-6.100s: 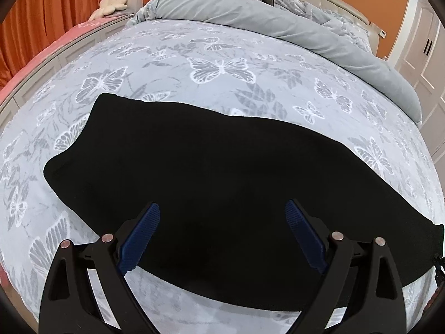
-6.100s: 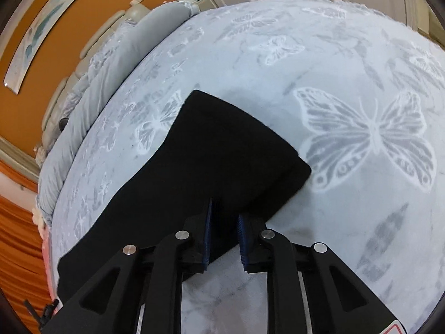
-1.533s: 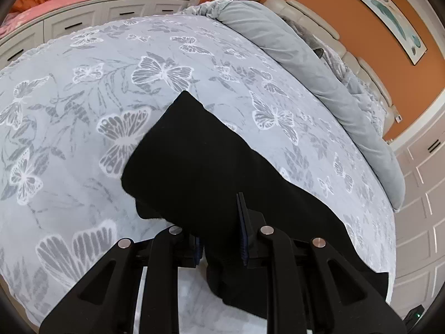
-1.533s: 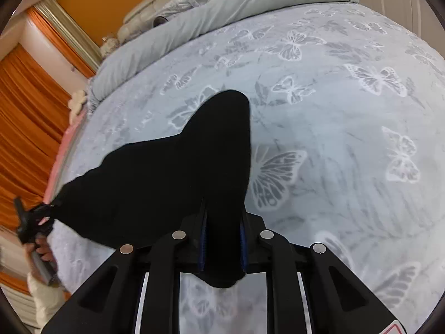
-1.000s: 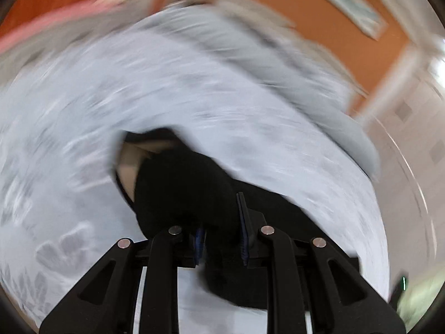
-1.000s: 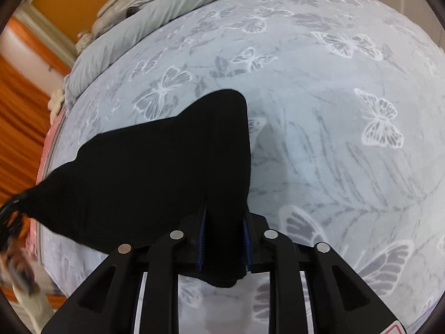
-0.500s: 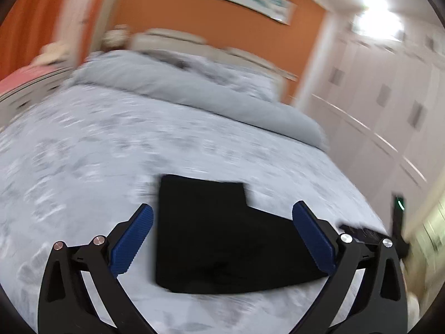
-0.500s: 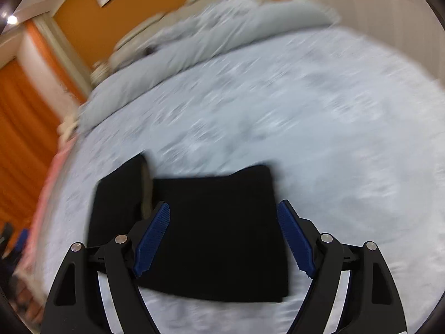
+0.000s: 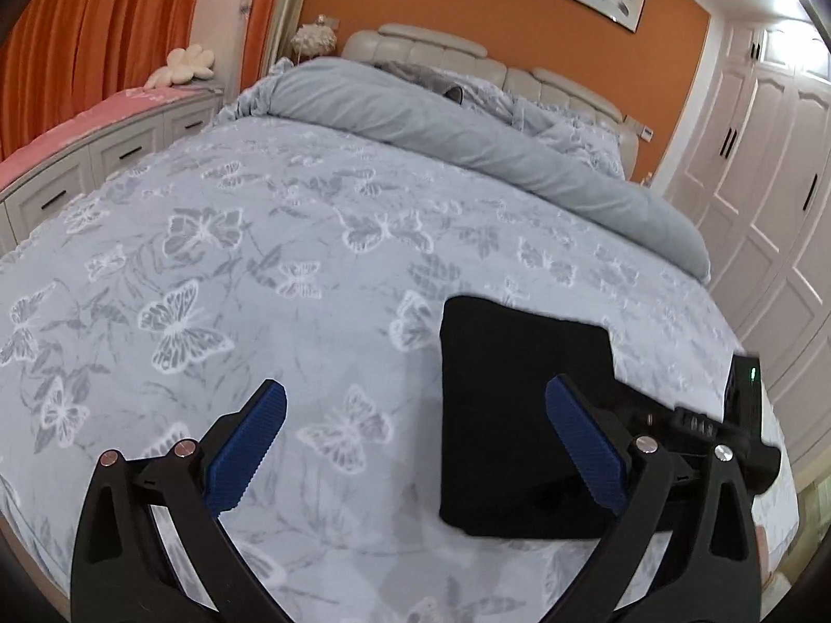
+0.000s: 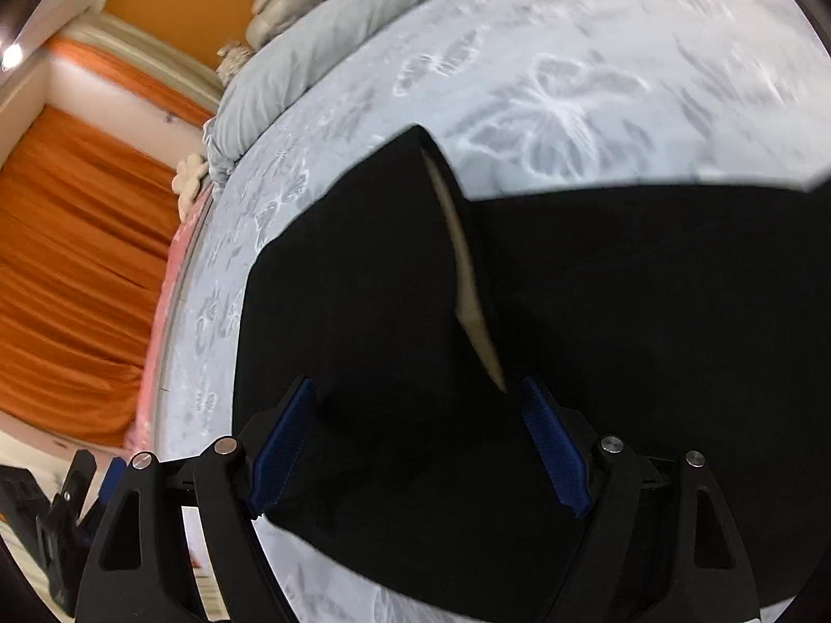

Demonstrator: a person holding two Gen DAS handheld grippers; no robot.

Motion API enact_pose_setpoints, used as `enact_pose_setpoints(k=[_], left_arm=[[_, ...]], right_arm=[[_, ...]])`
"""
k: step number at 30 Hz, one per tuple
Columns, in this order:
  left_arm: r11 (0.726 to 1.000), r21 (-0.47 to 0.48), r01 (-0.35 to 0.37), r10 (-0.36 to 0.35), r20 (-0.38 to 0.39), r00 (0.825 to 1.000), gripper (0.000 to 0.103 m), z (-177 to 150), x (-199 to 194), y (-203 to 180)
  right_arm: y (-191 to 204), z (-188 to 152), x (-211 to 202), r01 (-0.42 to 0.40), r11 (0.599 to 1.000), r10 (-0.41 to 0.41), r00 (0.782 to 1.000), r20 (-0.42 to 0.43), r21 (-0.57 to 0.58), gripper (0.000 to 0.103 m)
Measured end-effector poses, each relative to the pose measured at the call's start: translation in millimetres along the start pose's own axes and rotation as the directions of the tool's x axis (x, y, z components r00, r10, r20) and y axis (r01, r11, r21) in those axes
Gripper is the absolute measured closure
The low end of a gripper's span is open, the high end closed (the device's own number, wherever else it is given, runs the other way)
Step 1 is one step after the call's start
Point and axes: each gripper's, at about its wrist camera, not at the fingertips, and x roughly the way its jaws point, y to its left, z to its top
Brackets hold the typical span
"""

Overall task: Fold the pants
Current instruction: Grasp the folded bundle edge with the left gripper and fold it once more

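hand-held gripper [image 10: 415, 446] over folded pants [image 10: 597, 285]

Both the left gripper [image 9: 413, 438] and the right gripper [image 10: 415, 446] have matte black plastic arms, silver round screws, and ribbed blue pads [image 9: 248, 444] lining their jaws.

pants [image 9: 519, 415] black w/ pale tan lining strip. bedspread [image 9: 259, 270] light grey-blue, white butterfly print. curtains [image 9: 104, 26] + wall [image 9: 467, 5] orange. finger pads [image 9: 249, 446] blue, gripper arms black.
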Motion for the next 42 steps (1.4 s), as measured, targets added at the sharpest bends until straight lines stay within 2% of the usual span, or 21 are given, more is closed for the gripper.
enact_pose_setpoints(k=[1, 2, 6, 10, 12, 15, 17, 20, 21, 23, 27, 28, 29, 31, 35, 36, 37, 38, 40, 41, 42], left_arm=[[1.000, 0.008, 0.001, -0.001, -0.017, 1.000, 0.005, -2.5, 3.3, 2.1], [1.000, 0.015, 0.001, 0.000, -0.027, 1.000, 0.005, -4.5, 5.3, 3.6], [0.999, 0.041, -0.017, 0.019, -0.049, 0.999, 0.005, -10.3, 12.6, 7.9], [1.000, 0.018, 0.009, -0.008, -0.055, 0.998, 0.005, -9.6, 11.2, 10.9], [0.999, 0.002, 0.035, -0.035, -0.051, 0.998, 0.005, -8.3, 9.1, 10.4], [0.999, 0.015, 0.042, -0.041, -0.048, 0.998, 0.005, -8.8, 11.0, 1.5], [0.999, 0.023, 0.050, -0.048, -0.062, 0.997, 0.005, -10.8, 16.3, -7.5], [0.996, 0.048, 0.070, -0.065, -0.096, 0.993, 0.005, -17.1, 27.3, -26.7], [0.996, 0.059, 0.074, -0.067, -0.103, 0.992, 0.005, -19.7, 30.6, -33.6], [0.992, 0.092, 0.081, -0.070, -0.117, 0.991, 0.005, -25.0, 37.9, -52.4], [0.986, 0.134, 0.096, -0.076, -0.151, 0.986, 0.005, -36.3, 53.3, -84.9], [0.985, 0.128, 0.119, -0.095, -0.181, 0.979, 0.005, -39.0, 60.3, -92.5], [0.984, 0.116, 0.135, -0.109, -0.208, 0.972, 0.005, -40.6, 65.8, -96.0], [0.982, 0.059, 0.181, -0.157, -0.284, 0.946, 0.005, -45.4, 82.6, -99.5], [0.966, -0.089, 0.243, -0.257, -0.427, 0.867, 0.007, -61.7, 125.6, -97.1], [0.961, -0.111, 0.252, -0.275, -0.442, 0.854, 0.017, -64.9, 132.6, -96.4], [0.943, -0.157, 0.293, -0.332, -0.474, 0.815, 0.044, -69.5, 143.6, -95.0], [0.923, -0.205, 0.327, -0.386, -0.498, 0.776, 0.054, -73.3, 150.3, -93.3], [0.899, -0.282, 0.335, -0.435, -0.486, 0.758, 0.069, -72.6, 151.0, -85.2], [0.886, -0.304, 0.351, -0.460, -0.477, 0.749, 0.071, -68.9, 146.9, -81.5], [0.877, -0.315, 0.363, -0.477, -0.469, 0.744, 0.074, -66.7, 144.0, -79.3]], right_arm=[[6.9, -0.3, 0.6, 0.027, 0.999, -0.027, 0.999, 0.018, -0.026, 0.054], [11.6, -0.2, 2.6, 0.033, 0.999, -0.032, 0.999, 0.022, -0.042, 0.066], [41.7, -1.6, -10.8, 0.024, 0.993, -0.012, 0.995, 0.101, -0.112, 0.070], [63.7, -0.6, -73.4, -0.036, 0.983, 0.077, 0.972, 0.223, -0.181, 0.070], [61.0, -3.6, -108.7, 0.023, 0.976, 0.043, 0.953, 0.299, -0.215, 0.070], [17.8, -14.1, -151.8, 0.166, 0.971, -0.093, 0.925, 0.369, -0.172, 0.069], [-27.4, -21.0, -162.5, 0.269, 0.959, -0.222, 0.911, 0.348, -0.090, 0.068], [-94.9, -25.4, -141.1, 0.380, 0.925, -0.373, 0.906, 0.198, 0.005, 0.066], [-116.9, -27.3, -124.8, 0.382, 0.924, -0.380, 0.917, 0.121, 0.011, 0.063], [-125.7, -31.5, -121.3, 0.347, 0.938, -0.345, 0.931, 0.117, 0.003, 0.056], [-107.1, -27.9, -146.7, 0.390, 0.920, -0.377, 0.907, 0.185, -0.035, 0.040], [-104.7, -26.0, -158.0, 0.376, 0.927, -0.362, 0.905, 0.223, -0.018, 0.024], [-105.2, -24.0, -164.6, 0.367, 0.930, -0.355, 0.901, 0.248, -0.003, 0.017], [-109.6, -18.5, -169.9, 0.353, 0.935, -0.347, 0.898, 0.272, 0.029, 0.016], [-132.2, -13.6, -154.4, 0.284, 0.952, -0.299, 0.941, 0.155, 0.113, 0.016], [-138.2, -13.4, -149.8, 0.264, 0.955, -0.282, 0.951, 0.128, 0.137, 0.016], [-144.9, -12.4, -141.3, 0.237, 0.958, -0.253, 0.963, 0.088, 0.159, 0.016], [-149.4, -11.3, -132.0, 0.217, 0.961, -0.229, 0.972, 0.052, 0.171, 0.016], [-159.3, -9.3, -111.0, 0.187, 0.960, -0.189, 0.982, -0.012, 0.206, 0.014], [-160.3, -11.4, -104.5, 0.176, 0.963, -0.176, 0.984, -0.018, 0.204, 0.015], [-151.6, -9.9, -101.2, 0.176, 0.973, -0.178, 0.984, 0.001, 0.148, 0.036]])
